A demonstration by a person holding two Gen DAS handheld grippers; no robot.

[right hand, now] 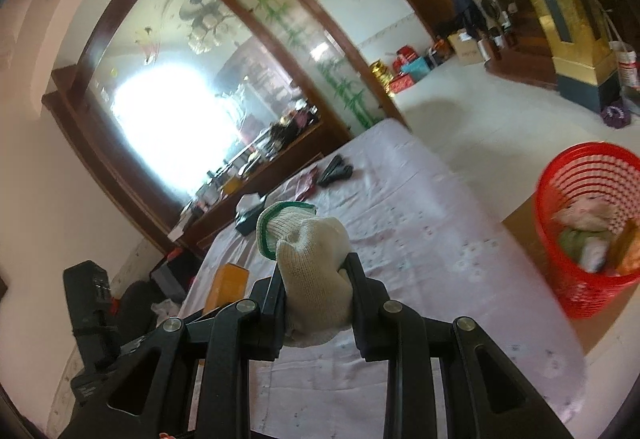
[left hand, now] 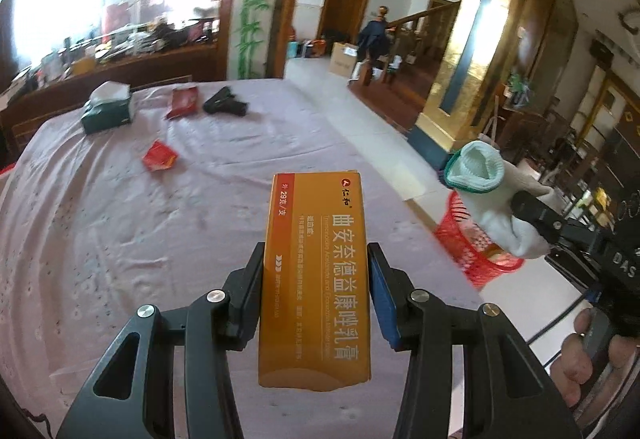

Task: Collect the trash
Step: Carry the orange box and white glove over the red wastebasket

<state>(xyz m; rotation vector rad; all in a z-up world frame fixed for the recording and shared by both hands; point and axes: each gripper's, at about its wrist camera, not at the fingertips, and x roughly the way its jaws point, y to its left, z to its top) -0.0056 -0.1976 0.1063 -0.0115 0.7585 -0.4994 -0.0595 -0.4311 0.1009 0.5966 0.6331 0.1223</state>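
My left gripper is shut on an orange ointment box, held lengthwise between the pads above the lilac tablecloth. My right gripper is shut on a white knit glove with a green cuff; the same glove shows at the right of the left wrist view. A red mesh basket with some trash in it stands on the floor to the right of the table; its rim shows behind the glove. Two red wrappers lie farther out on the cloth.
A green tissue box and a black gun-shaped tool sit at the table's far end. A dark wooden sideboard with a large mirror stands behind. A gold pillar rises on the right. A person stands by the far door.
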